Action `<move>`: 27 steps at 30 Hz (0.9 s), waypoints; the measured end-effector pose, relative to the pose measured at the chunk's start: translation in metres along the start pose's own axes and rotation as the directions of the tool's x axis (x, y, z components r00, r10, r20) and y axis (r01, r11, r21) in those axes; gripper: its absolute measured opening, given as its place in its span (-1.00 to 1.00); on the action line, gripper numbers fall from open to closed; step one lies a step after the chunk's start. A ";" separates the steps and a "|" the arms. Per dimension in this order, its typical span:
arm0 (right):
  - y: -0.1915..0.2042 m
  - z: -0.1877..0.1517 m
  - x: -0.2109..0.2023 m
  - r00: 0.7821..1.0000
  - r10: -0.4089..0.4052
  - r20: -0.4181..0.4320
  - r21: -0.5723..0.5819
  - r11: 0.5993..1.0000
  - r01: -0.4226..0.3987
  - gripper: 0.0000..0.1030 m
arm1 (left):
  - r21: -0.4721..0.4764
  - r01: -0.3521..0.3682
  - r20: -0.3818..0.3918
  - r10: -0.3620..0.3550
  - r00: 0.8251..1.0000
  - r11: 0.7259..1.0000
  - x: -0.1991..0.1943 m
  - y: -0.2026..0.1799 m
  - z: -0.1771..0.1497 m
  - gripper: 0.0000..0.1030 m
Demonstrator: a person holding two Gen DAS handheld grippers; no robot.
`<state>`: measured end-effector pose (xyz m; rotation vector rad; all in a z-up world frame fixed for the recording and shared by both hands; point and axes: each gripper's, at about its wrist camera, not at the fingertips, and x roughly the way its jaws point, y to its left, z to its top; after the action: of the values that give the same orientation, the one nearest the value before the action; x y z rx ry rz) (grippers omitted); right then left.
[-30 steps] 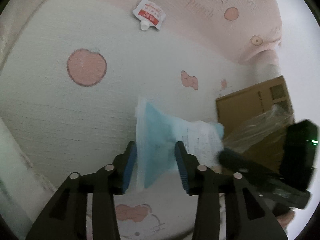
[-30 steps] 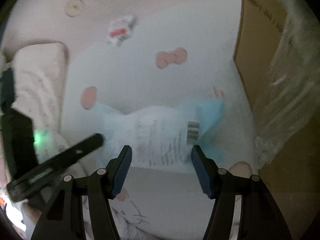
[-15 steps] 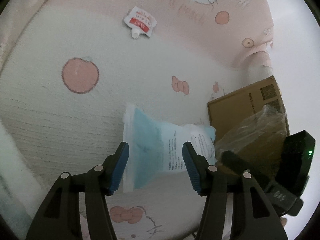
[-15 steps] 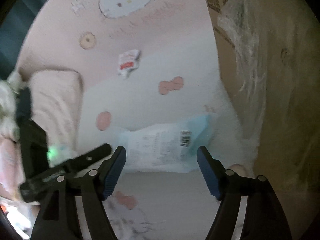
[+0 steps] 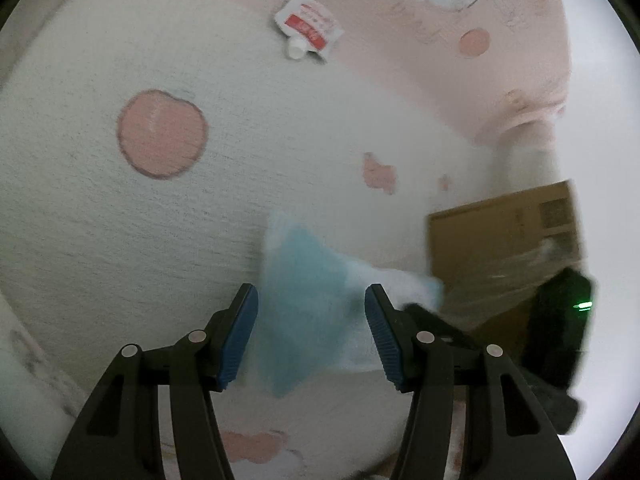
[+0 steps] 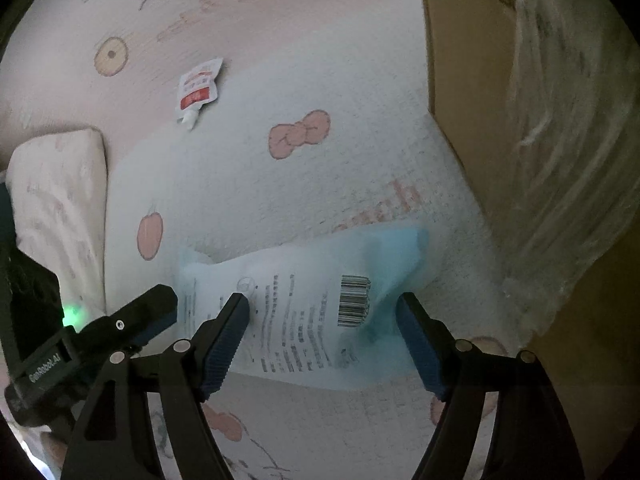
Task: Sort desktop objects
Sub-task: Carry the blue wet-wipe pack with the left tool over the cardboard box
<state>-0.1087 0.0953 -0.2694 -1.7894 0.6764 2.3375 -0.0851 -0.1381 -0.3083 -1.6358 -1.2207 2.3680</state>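
Right wrist view: flat blue-and-white plastic packet lies crosswise under both grippers; right gripper and left gripper released, jaws just widened, straddling it.

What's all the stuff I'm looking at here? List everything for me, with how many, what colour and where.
blue-and-white packet: one, pale blue ends and a white printed back with a barcode, flat on the blanket, between both tools' open fingers.
small spouted pouch: one, white with a red label, farther back on the blanket, apart from the packet.
cardboard box: one, brown, standing at the blanket's right edge.
clear plastic wrap: one sheet, see-through, draped over the box.
blanket: one, white and pink with cartoon cat, bow and apple prints, under everything.
cushion: one, cream, left side.
left tool: one, black with blue pads, open over the packet's blue end.
right tool: one, black with blue pads, open over the barcode end.
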 end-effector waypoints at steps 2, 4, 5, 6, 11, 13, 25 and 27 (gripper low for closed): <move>-0.001 -0.002 -0.001 1.000 -0.001 -0.009 0.014 1.000 0.001 0.46 | 0.015 0.017 -0.006 -0.017 1.000 1.000 0.002 -0.003 0.000 0.16; -0.002 -0.004 -0.002 1.000 0.005 -0.012 0.017 1.000 -0.005 0.46 | 0.021 0.032 -0.016 -0.031 0.999 0.999 0.003 -0.004 0.000 0.16; -0.003 -0.004 -0.003 1.000 0.013 -0.013 0.023 1.000 -0.013 0.46 | 0.020 0.046 -0.023 -0.046 0.999 0.999 0.003 -0.003 0.000 0.15; -0.005 -0.005 -0.003 0.999 0.028 -0.017 0.031 0.999 -0.027 0.49 | 0.019 0.058 -0.031 -0.058 0.998 0.998 0.004 -0.003 -0.001 0.12; -0.006 -0.012 -0.001 0.995 0.099 -0.028 0.065 0.993 -0.097 0.49 | 0.051 0.098 -0.085 -0.093 0.992 0.994 0.013 -0.011 -0.006 0.06; -0.005 -0.017 -0.002 0.991 0.130 -0.024 0.075 0.989 -0.128 0.49 | 0.064 0.090 -0.082 -0.085 0.993 0.994 0.013 -0.013 -0.007 0.07; 0.011 -0.027 -0.034 0.982 0.184 0.033 -0.007 0.983 -0.184 0.45 | 0.132 0.098 -0.009 -0.098 0.995 0.986 -0.024 -0.026 -0.017 0.05; 0.019 -0.028 -0.042 0.982 0.184 0.044 -0.045 0.982 -0.182 0.42 | 0.136 0.095 0.010 -0.097 0.995 0.986 -0.037 -0.029 -0.017 0.05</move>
<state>-0.0785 0.0740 -0.2299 -1.7492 0.8256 2.5200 -0.0663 -0.1237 -0.2643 -1.4859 -1.0879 2.3543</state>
